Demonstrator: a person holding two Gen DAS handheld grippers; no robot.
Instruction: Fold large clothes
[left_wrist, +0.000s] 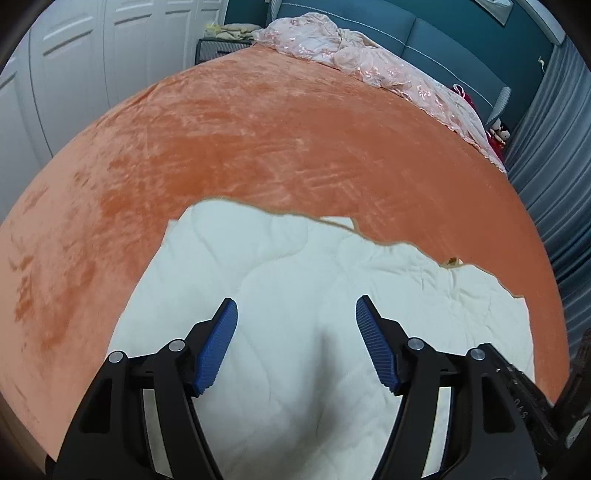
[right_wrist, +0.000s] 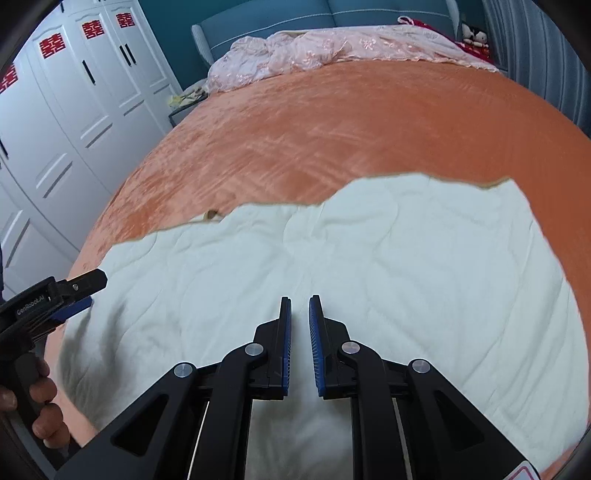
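Observation:
A large white quilted cloth (left_wrist: 295, 280) lies spread on the orange bed cover (left_wrist: 258, 140); it also shows in the right wrist view (right_wrist: 369, 258), with a thin tan trim along its far edge. My left gripper (left_wrist: 296, 308) is open and empty above the cloth's near left part; it also shows in the right wrist view (right_wrist: 79, 291) at the cloth's left edge. My right gripper (right_wrist: 300, 301) hovers over the cloth's near middle, its jaws nearly closed with a narrow gap and nothing between them.
A crumpled pink embroidered blanket (right_wrist: 332, 48) lies at the head of the bed against a blue headboard (right_wrist: 277, 14). White wardrobes (right_wrist: 74, 92) stand on the left. Grey curtains (left_wrist: 554, 166) hang on the right. A nightstand (left_wrist: 218, 46) stands by the headboard.

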